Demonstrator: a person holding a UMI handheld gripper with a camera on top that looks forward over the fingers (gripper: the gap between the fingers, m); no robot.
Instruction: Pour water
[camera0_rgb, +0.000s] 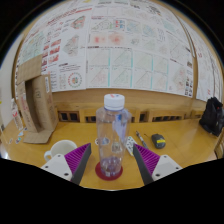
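- The gripper (112, 165) has its two dark fingers (82, 168) spread apart, purple pads facing inward, with a gap showing at either side of what stands between them.
- Between the fingers stands a clear plastic water bottle with a white screw cap (112, 135), upright on the desk; its foot sits on a small red round coaster (109, 172).
- Judging by the thin clear wall, the bottle is light, slippery and likely to dent under a hard squeeze; the mid-body, below the shoulder, looks the safest place to take hold.
- The cap appears to be on, so it would need removing before any pouring.
- The glossy yellow wooden desk (185, 140) carries a white cup-like object (60, 152) to the near left and a small dark and yellow object (156, 139) to the right.
- A brown cardboard stand (36, 100) rises at far left, a black object (211, 116) at far right.
- The far wall is covered with printed paper sheets of diagrams (110, 45).
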